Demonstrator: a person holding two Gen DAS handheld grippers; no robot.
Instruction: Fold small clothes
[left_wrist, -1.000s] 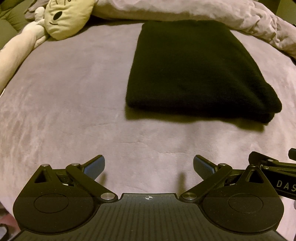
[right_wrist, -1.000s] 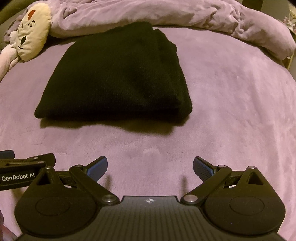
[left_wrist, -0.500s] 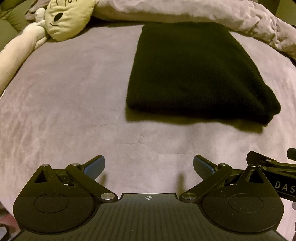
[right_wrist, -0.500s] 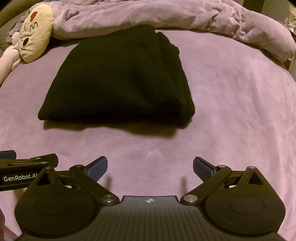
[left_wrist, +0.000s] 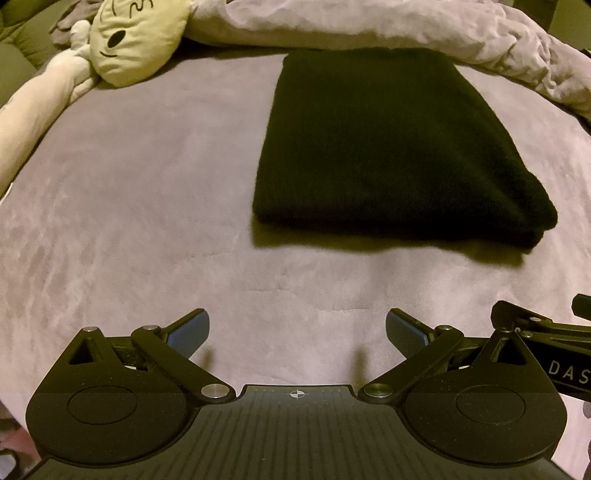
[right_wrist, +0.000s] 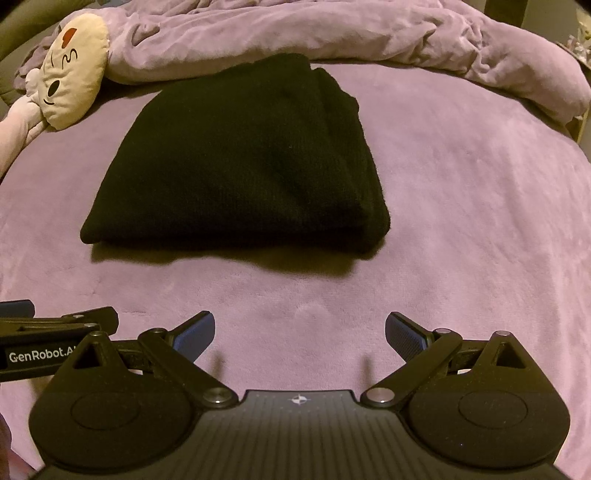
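Observation:
A black knitted garment (left_wrist: 388, 147) lies folded into a thick rectangle on the purple bedspread (left_wrist: 129, 184); it also shows in the right wrist view (right_wrist: 240, 158). My left gripper (left_wrist: 297, 332) is open and empty, hovering over bare bedspread well short of the garment's near edge. My right gripper (right_wrist: 299, 332) is open and empty too, also short of the garment. Each gripper's side shows at the edge of the other's view: the right one in the left wrist view (left_wrist: 546, 339), the left one in the right wrist view (right_wrist: 48, 336).
A cream plush toy with a drawn face (left_wrist: 133, 37) lies at the back left, its long limb (left_wrist: 33, 110) running along the left edge. A bunched purple duvet (right_wrist: 332, 33) lies along the back behind the garment.
Both grippers have drawn back slightly, so the garment sits a little lower in the views. The garment has not moved, and both grippers stay open.

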